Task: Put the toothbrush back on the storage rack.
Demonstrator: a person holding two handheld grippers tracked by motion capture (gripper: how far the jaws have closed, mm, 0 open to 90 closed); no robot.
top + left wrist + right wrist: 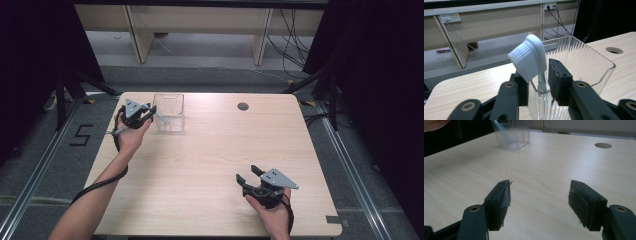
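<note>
A toothbrush (529, 58) with white bristles and a light blue neck is held in my left gripper (539, 75), whose jaws are shut on the neck. Its head tilts up over the near rim of a clear ribbed plastic container (584, 62). In the high view, my left gripper (150, 111) is at the left side of the container (170, 112) at the table's back left, and the toothbrush (161, 118) pokes toward it. My right gripper (248, 174) rests low near the front right, and its jaws (540, 195) stand open with nothing between them.
The light wooden table (210, 165) has a round cable hole (243, 106) at the back centre. Bare tabletop lies between the two grippers. Beyond the table's far edge are a wooden bench and cables on the floor.
</note>
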